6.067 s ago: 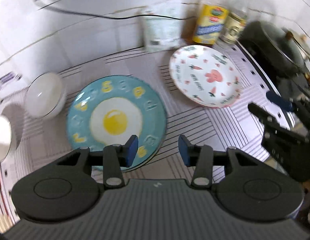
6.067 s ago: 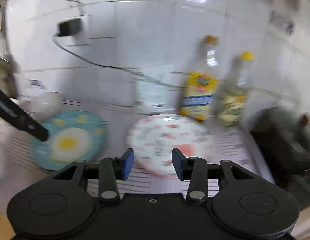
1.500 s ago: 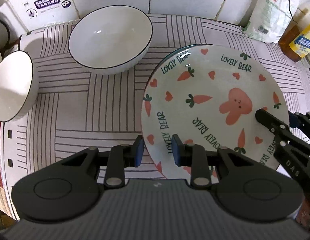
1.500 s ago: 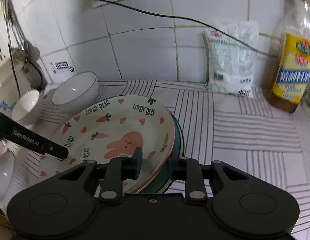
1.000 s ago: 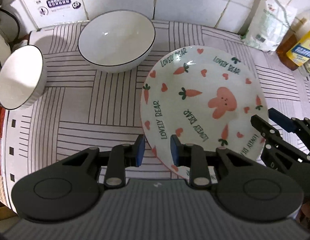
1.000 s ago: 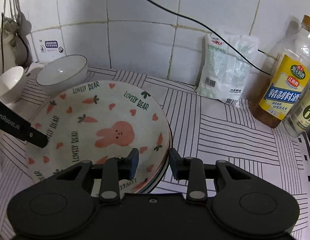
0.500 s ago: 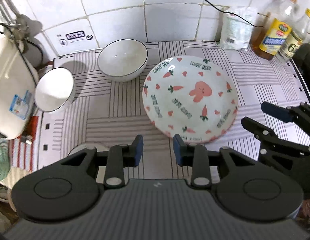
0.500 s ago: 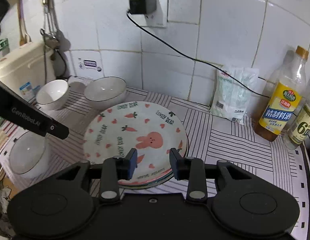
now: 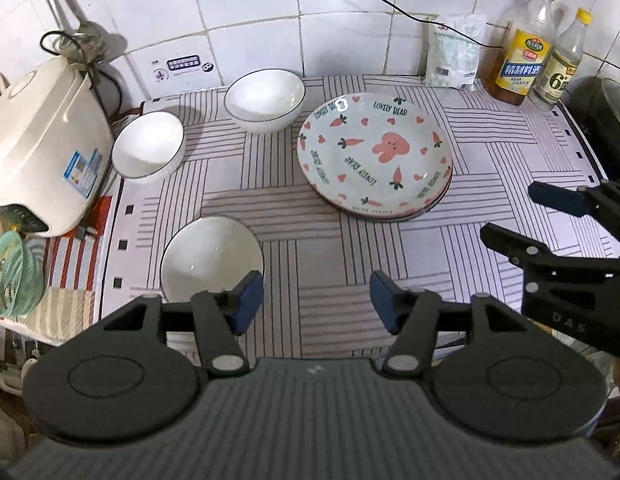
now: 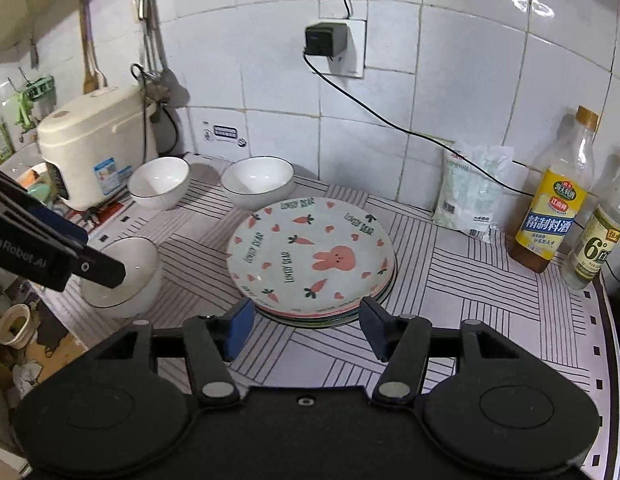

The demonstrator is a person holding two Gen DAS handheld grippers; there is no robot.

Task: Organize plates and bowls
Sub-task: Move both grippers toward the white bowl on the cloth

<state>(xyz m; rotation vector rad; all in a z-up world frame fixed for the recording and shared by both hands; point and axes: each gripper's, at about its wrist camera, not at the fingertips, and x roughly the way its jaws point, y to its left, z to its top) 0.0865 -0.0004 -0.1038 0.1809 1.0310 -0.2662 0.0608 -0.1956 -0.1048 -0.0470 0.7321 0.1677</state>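
Note:
A white plate with a pink rabbit and carrots [image 9: 376, 156] [image 10: 310, 256] lies on top of another plate in the middle of the striped counter mat. Three white bowls with dark rims stand to its left: one at the back [image 9: 264, 98] [image 10: 257, 181], one beside the rice cooker [image 9: 148, 149] [image 10: 159, 181], one near the front edge [image 9: 211, 258] [image 10: 123, 272]. My left gripper [image 9: 316, 300] hangs above the mat, jaws opening, nothing between them. My right gripper [image 10: 305, 326] hovers in front of the plates, jaws opening and empty; it also shows at the right of the left wrist view [image 9: 526, 216].
A cream rice cooker [image 9: 41, 148] [image 10: 91, 146] stands at the left. A white packet [image 10: 476, 194] and two bottles [image 10: 558, 200] stand along the tiled back wall at the right. A dark pot [image 9: 608, 120] sits at the far right. A cable runs from a wall socket [image 10: 330, 46].
Both grippers have drawn back and up from the plate stack, so the whole counter shows now. Both pairs of jaws have spread wider. The rabbit plate stays on the stack.

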